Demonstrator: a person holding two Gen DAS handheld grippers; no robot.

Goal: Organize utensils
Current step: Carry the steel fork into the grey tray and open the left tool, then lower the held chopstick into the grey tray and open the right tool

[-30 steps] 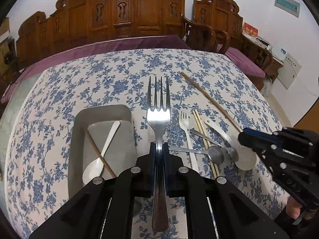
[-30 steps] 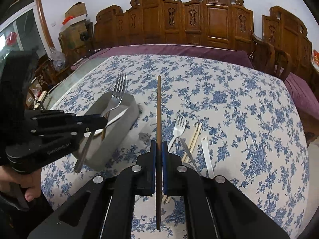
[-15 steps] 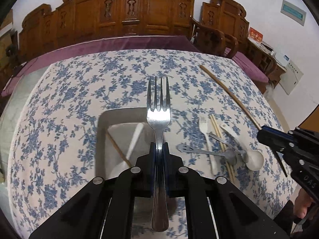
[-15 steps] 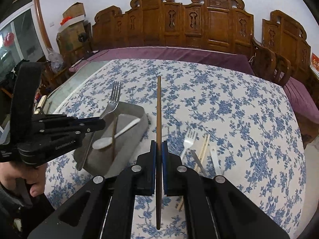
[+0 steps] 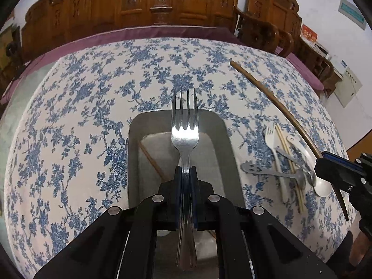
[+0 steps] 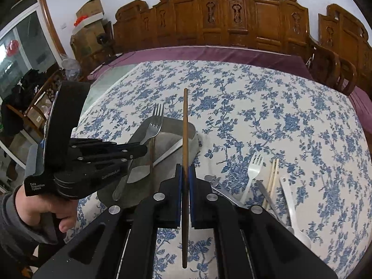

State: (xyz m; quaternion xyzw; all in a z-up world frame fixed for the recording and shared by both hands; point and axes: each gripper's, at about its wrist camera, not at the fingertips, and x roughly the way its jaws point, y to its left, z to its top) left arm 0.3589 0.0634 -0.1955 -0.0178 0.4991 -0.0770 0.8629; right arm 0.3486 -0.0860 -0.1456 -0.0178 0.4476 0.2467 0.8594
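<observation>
"Data Acquisition System" on left claw (image 6: 139,150)

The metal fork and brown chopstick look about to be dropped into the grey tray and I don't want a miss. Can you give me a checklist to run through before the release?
1. Left gripper clamped on the shiny metal fork: ok.
2. Fork over the grey rectangular tray: ok, tines above its far rim.
3. Right gripper clamped on the long brown wooden chopstick: ok.
4. Chopstick over the tray: cannot tell; its tip crosses the tray's right end, depth unclear.
5. Room in the tray: ok; a white spoon and a brown chopstick lie inside.
6. Grippers clear of each other: ok.
</observation>
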